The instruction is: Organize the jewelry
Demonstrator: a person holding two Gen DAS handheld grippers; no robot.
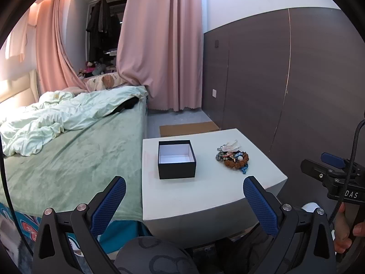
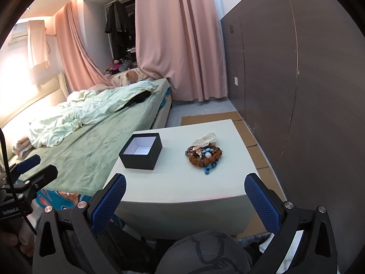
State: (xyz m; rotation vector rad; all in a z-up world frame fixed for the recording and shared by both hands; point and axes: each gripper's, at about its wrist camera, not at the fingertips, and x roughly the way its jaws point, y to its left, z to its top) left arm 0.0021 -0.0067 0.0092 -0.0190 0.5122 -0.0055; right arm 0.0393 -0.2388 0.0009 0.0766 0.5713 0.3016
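A pile of jewelry [image 1: 232,157], with brown bead bracelets, blue beads and a clear plastic bag, lies on the right part of a white table [image 1: 205,191]. An open black box [image 1: 176,158] with a white inside stands to its left and looks empty. The right wrist view shows the same pile [image 2: 205,154], box [image 2: 141,150] and table [image 2: 182,182]. My left gripper [image 1: 184,183] is open and empty, held before the table's near edge. My right gripper [image 2: 185,182] is open and empty too, short of the table; it also shows at the right edge of the left wrist view [image 1: 333,171].
A bed [image 1: 68,150] with a green cover and a crumpled pale quilt stands close against the table's left side. A dark panelled wall [image 1: 296,80] runs along the right. Cardboard sheets [image 2: 251,137] lie on the floor by the wall. Pink curtains [image 1: 159,45] hang behind.
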